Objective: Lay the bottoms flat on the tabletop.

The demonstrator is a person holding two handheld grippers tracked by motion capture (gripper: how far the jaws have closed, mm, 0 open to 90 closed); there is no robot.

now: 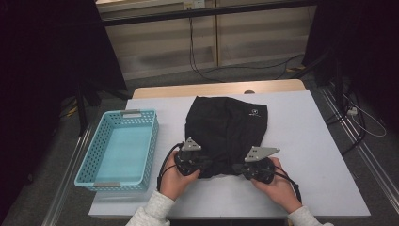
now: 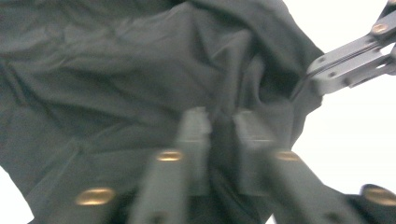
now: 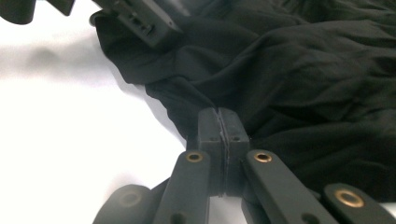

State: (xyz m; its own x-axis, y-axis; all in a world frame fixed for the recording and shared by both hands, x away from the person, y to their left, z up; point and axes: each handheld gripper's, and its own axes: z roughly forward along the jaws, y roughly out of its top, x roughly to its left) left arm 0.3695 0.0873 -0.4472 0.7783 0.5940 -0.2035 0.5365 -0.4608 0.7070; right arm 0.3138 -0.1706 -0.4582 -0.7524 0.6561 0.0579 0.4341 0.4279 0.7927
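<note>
A light blue basket (image 1: 120, 148) stands clear to the left of the black garment (image 1: 228, 129) mid-table, whose near hem the right gripper (image 3: 218, 140) pinches tight, the left gripper (image 2: 219, 140) narrowed around a fold, contact blurred in its own view.

In the left gripper view, the left tool (image 2: 219, 135) is motion-blurred, so contact between its jaws and the black garment (image 2: 140, 79) cannot be confirmed. The garment is cut off by the top and left edges. In the high view, the garment's near hem (image 1: 219, 172) is hidden behind both tools, and its small white logo (image 1: 254, 112) is illegible.
</note>
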